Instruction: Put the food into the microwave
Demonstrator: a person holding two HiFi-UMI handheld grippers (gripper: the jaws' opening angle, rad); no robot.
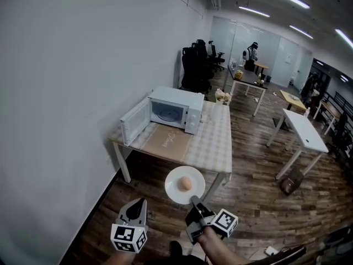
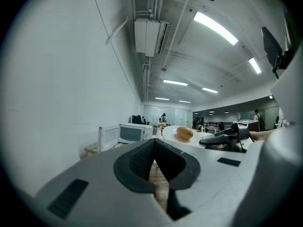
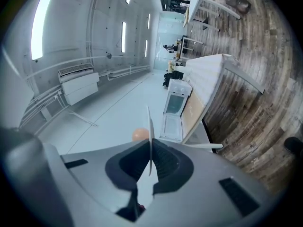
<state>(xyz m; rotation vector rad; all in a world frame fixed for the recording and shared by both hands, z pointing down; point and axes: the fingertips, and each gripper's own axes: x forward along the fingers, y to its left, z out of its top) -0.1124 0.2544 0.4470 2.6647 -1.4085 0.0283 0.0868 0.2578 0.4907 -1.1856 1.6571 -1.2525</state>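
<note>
A white plate [image 1: 175, 192] carries a round orange-brown piece of food [image 1: 186, 184]. My right gripper [image 1: 194, 201] is shut on the plate's near rim and holds it level in the air, short of the table's front edge. In the right gripper view the plate [image 3: 150, 126] shows edge-on between the pads, with the food [image 3: 139, 134] behind it. The white microwave [image 1: 176, 108] stands on the table [image 1: 212, 145] with its door [image 1: 134, 121] swung open to the left. My left gripper [image 1: 140, 202] hovers left of the plate, shut and empty.
A white wall runs along the left. Wooden floor lies between me and the table. Further white tables [image 1: 303, 130] stand to the right, with black office chairs [image 1: 196, 65] behind the microwave table. A person [image 1: 252, 54] stands far back.
</note>
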